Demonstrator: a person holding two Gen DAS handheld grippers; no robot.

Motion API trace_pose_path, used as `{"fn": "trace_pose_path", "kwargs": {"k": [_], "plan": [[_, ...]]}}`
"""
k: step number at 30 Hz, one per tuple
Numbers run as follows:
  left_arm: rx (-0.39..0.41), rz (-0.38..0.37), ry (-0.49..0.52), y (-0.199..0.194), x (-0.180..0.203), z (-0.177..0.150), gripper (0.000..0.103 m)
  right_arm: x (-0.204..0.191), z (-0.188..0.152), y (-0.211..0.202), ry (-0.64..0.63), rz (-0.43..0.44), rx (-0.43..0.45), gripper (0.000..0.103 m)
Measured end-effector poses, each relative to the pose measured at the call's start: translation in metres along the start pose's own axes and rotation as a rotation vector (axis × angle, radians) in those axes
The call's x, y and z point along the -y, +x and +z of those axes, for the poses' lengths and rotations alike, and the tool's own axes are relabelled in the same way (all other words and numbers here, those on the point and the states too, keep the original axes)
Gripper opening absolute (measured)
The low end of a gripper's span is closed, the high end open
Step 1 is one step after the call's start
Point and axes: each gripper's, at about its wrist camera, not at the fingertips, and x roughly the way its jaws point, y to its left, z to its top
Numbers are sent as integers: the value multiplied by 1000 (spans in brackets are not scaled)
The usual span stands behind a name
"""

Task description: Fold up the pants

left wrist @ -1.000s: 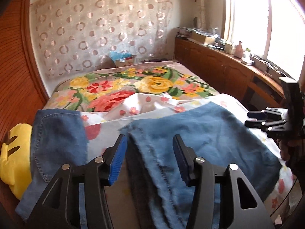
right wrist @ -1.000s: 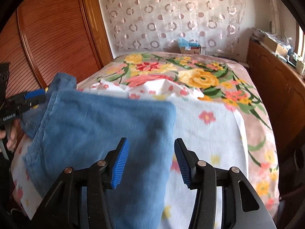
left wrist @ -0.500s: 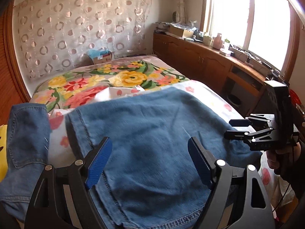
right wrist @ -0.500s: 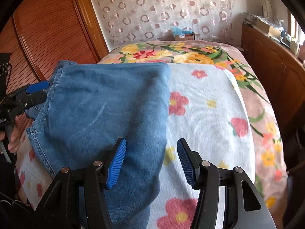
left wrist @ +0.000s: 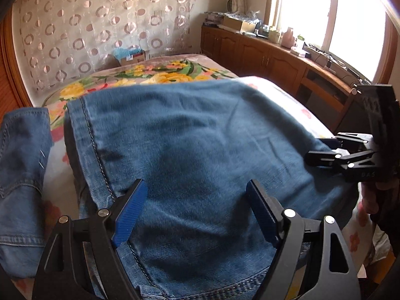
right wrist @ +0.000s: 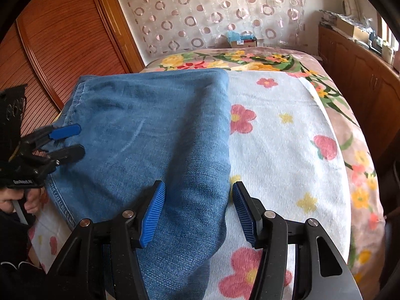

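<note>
Left wrist view: the left hand-held gripper [left wrist: 193,210] hovers over the folded pants [left wrist: 200,150], its blue-padded fingers [left wrist: 130,210] spread wide and holding nothing. The pants lie as a broad blue denim panel across the near end of the bed [left wrist: 287,95], a stitched seam running along the panel's left side and a hem along the near edge. Another part of the denim [left wrist: 22,170] hangs off toward the left edge of the bed, with a strip of the flowered towel [left wrist: 60,165] showing between the two. The right hand-held gripper [left wrist: 322,150] reaches in from the right, its tips over the right border of the pants; they appear parted with no cloth between them. A wooden cabinet [left wrist: 262,57] runs under the window [left wrist: 332,15].

Right wrist view: the right hand-held gripper [right wrist: 198,212] is released, its jaws apart and straddling the right folded edge of the pants [right wrist: 150,135], with no denim pinched. The pants cover the left half of the flowered towel [right wrist: 287,150], which lies on the bed [right wrist: 350,130]. The left hand-held gripper [right wrist: 68,141] sits at the left border of the denim, fingers separated.
</note>
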Motion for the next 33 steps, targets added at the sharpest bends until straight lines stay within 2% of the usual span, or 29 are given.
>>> {"fn": "trace_pose_path", "kwargs": {"k": [11, 12, 15, 17, 20, 24, 33], "plan": [[1, -2, 5, 4, 0, -5, 82, -4, -3, 4, 12, 0, 4, 57], [2, -4, 5, 3, -1, -5, 82, -5, -3, 4, 17, 3, 5, 42], [4, -7, 5, 2, -1, -6, 82, -6, -3, 3, 29, 71, -2, 13], [2, -6, 4, 1, -2, -7, 82, -9, -1, -3, 15, 69, 13, 8], [8, -5, -4, -3, -5, -8, 82, -14, 4, -15, 20, 74, 59, 7], [25, 4, -21, -15, -14, -10, 82, -24, 11, -22, 5, 73, 70, 7], [108, 40, -62, -63, -42, -18, 82, -65, 28, -40, -69, 113, 151, 6]]}}
